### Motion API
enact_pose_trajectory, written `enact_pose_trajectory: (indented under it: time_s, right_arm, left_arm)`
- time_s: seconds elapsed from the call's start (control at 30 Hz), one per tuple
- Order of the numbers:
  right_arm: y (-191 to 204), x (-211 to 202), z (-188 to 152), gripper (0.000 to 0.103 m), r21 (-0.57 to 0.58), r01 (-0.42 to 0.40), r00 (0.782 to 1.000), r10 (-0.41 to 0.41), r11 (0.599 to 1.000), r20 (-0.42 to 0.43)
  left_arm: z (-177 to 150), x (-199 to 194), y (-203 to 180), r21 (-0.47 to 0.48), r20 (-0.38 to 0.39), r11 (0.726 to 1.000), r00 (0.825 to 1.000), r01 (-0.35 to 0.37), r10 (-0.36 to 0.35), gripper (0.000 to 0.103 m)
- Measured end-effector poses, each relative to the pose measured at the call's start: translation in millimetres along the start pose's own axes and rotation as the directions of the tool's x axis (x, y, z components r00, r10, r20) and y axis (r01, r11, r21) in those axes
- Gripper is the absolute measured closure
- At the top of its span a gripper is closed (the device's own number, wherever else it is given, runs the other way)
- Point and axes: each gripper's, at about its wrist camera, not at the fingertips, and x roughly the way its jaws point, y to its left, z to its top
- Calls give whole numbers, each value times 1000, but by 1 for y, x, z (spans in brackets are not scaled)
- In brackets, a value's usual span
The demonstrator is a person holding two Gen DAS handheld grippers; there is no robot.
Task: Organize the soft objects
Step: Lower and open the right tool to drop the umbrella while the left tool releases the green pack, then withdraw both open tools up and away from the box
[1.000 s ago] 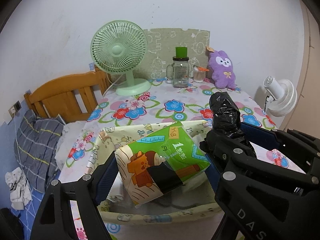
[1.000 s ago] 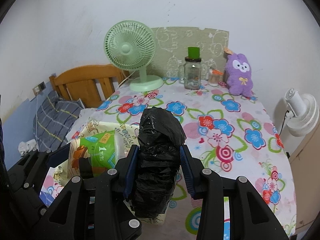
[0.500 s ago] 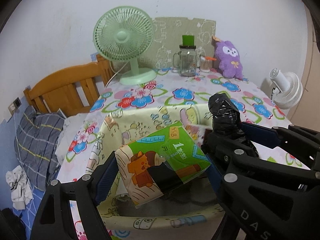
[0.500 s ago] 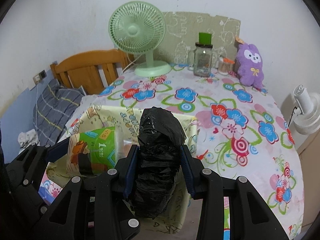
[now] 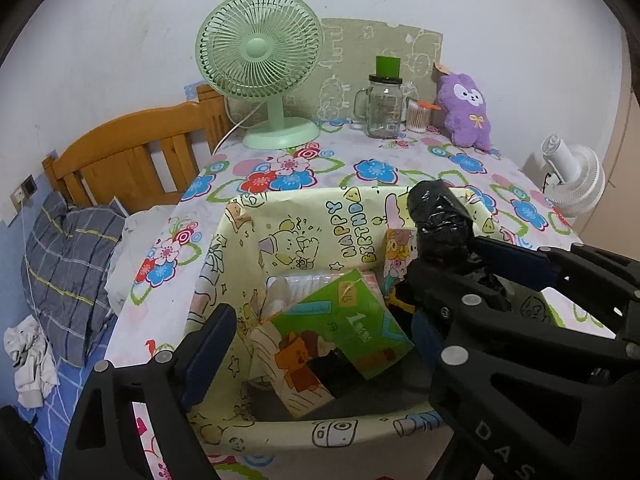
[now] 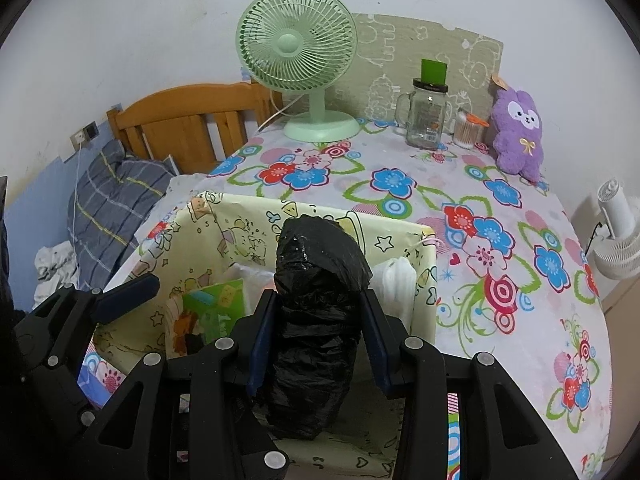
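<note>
A yellow cartoon-print box (image 5: 240, 240) stands on the flowered tablecloth near its front edge. A green and cream soft pack (image 5: 340, 336) lies tilted inside it. My left gripper (image 5: 316, 332) hangs over the box with its jaws opening; the pads stand clear of the pack's sides. My right gripper (image 6: 316, 308) is shut on a black plastic bag bundle (image 6: 316, 320), held upright just above the box's right half. That bundle (image 5: 440, 216) also shows at the right of the left wrist view. White soft packs (image 6: 396, 280) sit deeper in the box.
At the back of the table stand a green desk fan (image 6: 300, 48), a glass jar mug (image 6: 426, 120), a cotton swab tub (image 6: 466, 132) and a purple plush toy (image 6: 518, 128). A white fan (image 6: 618, 232) sits off the right edge. A wooden headboard (image 5: 132, 156) and plaid pillow (image 5: 68, 264) lie left.
Both grippers came forward and down over the box. The left jaws widened and the green pack slipped out of them into the box. The black bundle stays gripped.
</note>
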Motion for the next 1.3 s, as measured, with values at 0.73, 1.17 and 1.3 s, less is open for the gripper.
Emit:
enact_pose_trajectory:
  time_s: [0.73,1.17,1.3]
  right_arm:
    - [3,-2,-3,23,47,-90,996,89,995,23]
    - [-18,-25,-8,19,54,-48,997,45,997,64]
    - [-26,-33,-9,19,64,-46,997,41,997,71]
  left_arm:
    - [-3,-8,4,-27,-24,1000,1000,-2,1,5]
    - [2,-19,-20,-17,3,1000,1000,12,-12,0]
    - [4,-24,-27,-17,16,1000,1000,14,-14,0]
